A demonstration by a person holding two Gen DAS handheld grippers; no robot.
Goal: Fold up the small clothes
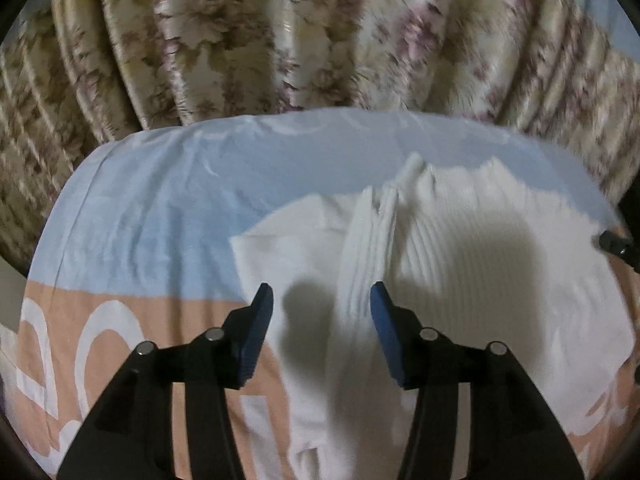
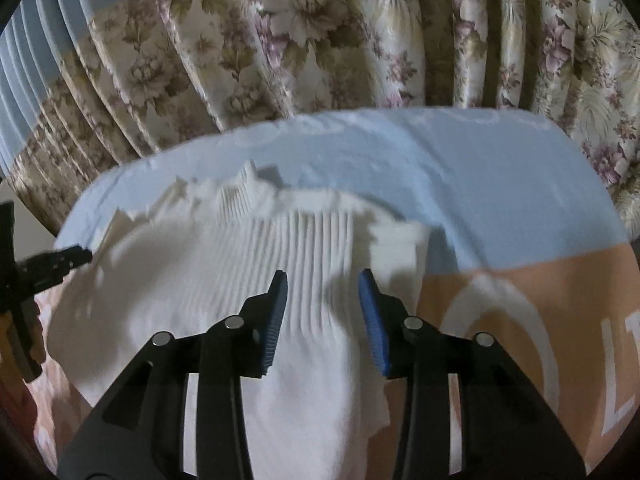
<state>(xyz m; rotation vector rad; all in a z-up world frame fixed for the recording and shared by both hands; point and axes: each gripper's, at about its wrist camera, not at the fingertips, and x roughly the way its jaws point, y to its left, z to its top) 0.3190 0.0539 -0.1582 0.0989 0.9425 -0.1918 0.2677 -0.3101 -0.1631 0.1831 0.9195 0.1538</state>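
Beneath both claws lies the white ribbed garment on the bedsheet; left gripper and right gripper hover, fingers apart, gripping nothing.

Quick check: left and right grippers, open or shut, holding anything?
Left gripper: open, holding nothing, above the white garment.
Right gripper: open, holding nothing, above the same garment.

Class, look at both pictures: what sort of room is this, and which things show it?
Probably a bedroom: a blue and peach bedsheet covers the surface, floral curtains hang behind, and a white ribbed garment lies spread out.
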